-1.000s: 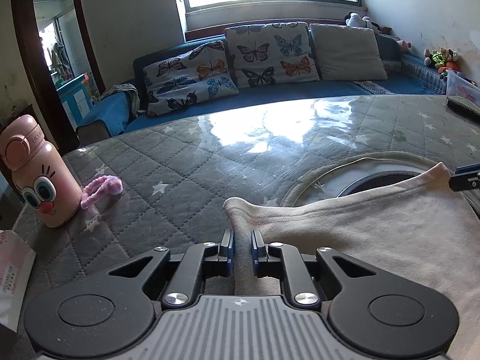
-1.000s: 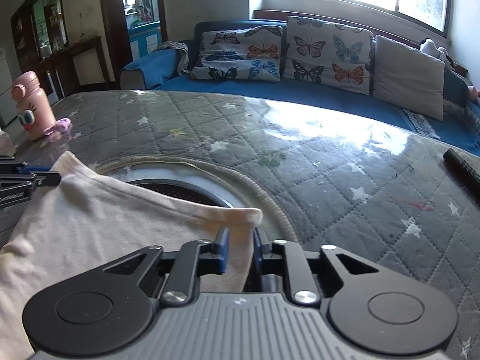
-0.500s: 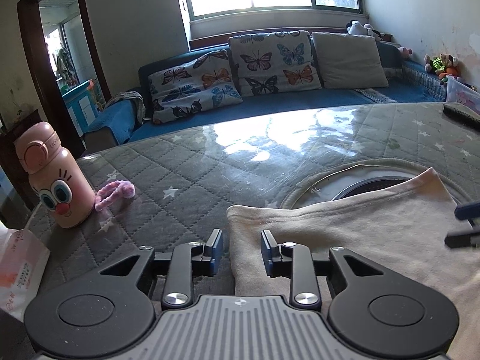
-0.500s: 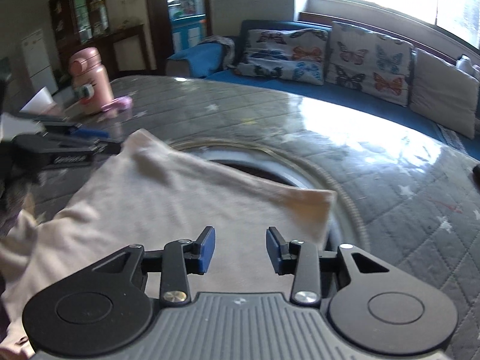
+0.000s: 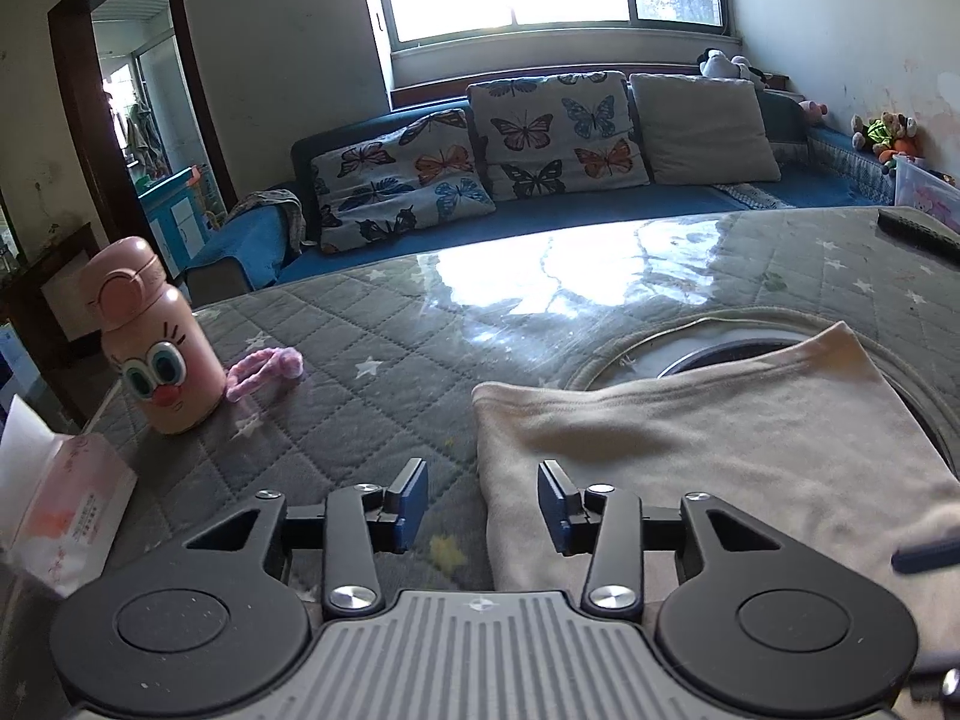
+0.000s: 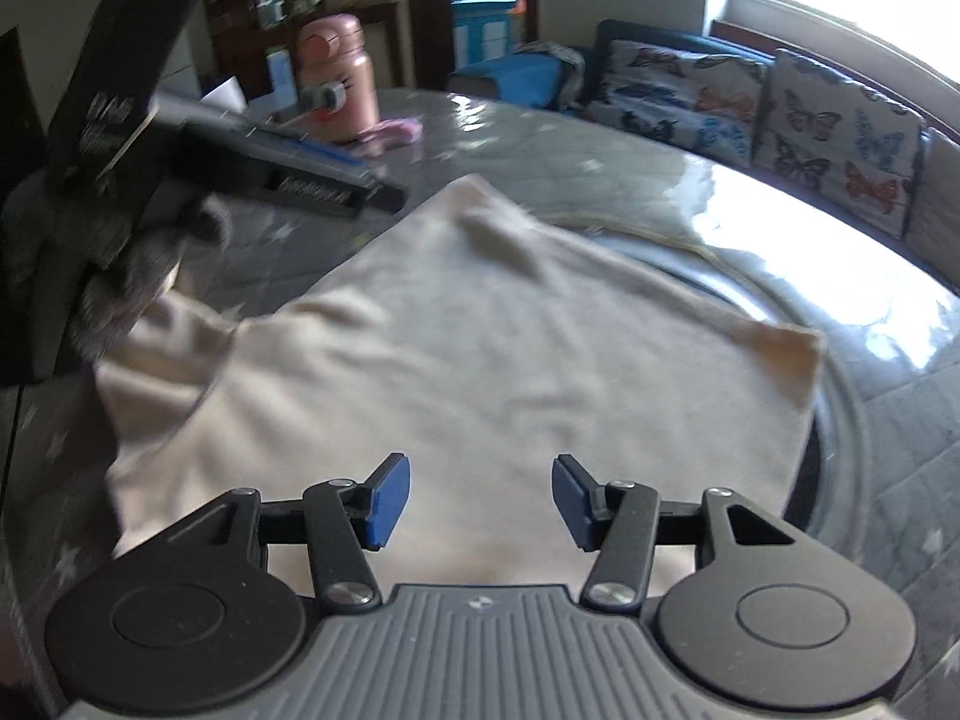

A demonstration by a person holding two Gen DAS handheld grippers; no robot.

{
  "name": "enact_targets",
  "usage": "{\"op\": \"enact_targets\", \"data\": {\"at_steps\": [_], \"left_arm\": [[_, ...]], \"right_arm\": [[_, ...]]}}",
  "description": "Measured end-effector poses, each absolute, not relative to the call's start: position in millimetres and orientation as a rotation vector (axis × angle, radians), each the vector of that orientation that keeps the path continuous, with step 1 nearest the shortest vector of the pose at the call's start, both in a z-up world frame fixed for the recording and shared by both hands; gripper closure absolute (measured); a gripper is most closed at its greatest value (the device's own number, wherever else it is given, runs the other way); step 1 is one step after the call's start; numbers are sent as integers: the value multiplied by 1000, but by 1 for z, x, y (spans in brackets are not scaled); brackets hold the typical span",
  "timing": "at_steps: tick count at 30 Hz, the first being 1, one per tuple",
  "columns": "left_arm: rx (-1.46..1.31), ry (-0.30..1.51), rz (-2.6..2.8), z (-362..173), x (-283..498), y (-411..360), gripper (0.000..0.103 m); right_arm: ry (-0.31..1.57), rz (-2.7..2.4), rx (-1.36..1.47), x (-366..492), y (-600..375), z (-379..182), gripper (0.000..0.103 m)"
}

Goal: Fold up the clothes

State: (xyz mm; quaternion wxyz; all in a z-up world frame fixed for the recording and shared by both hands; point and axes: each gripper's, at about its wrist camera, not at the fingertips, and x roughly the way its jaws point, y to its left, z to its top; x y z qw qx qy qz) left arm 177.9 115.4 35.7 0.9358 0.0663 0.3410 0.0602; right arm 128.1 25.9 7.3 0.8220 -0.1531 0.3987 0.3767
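Note:
A cream garment (image 5: 708, 450) lies folded flat on the grey quilted table, partly over a round inset; it also shows in the right wrist view (image 6: 480, 360). My left gripper (image 5: 483, 504) is open and empty, hovering over the garment's near left edge. My right gripper (image 6: 480, 501) is open and empty above the garment's near side. The left gripper body appears in the right wrist view (image 6: 180, 144) at the far left, beside the garment's left corner.
A pink cartoon bottle (image 5: 156, 342) and a pink fuzzy loop (image 5: 264, 369) stand at the table's left. A tissue pack (image 5: 54, 498) sits at the near left. A dark remote (image 5: 918, 228) lies far right. A sofa with butterfly cushions (image 5: 540, 138) is behind.
Both grippers opened and let go of the garment's corners, then drew back and up. The garment now rests flat. The right gripper swung left toward the left gripper.

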Motion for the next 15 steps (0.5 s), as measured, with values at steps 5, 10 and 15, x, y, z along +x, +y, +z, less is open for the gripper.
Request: {"op": "enact_targets", "data": {"at_steps": [5, 10, 15], "left_arm": [[133, 691, 135, 38, 161, 119, 53], [125, 690, 148, 39, 144, 124, 50], [114, 696, 167, 38, 129, 131, 47]], "right_arm": [[858, 840, -351, 101, 29, 6, 49], [845, 861, -383, 74, 30, 7, 47], [828, 867, -414, 57, 31, 7, 43]]}}
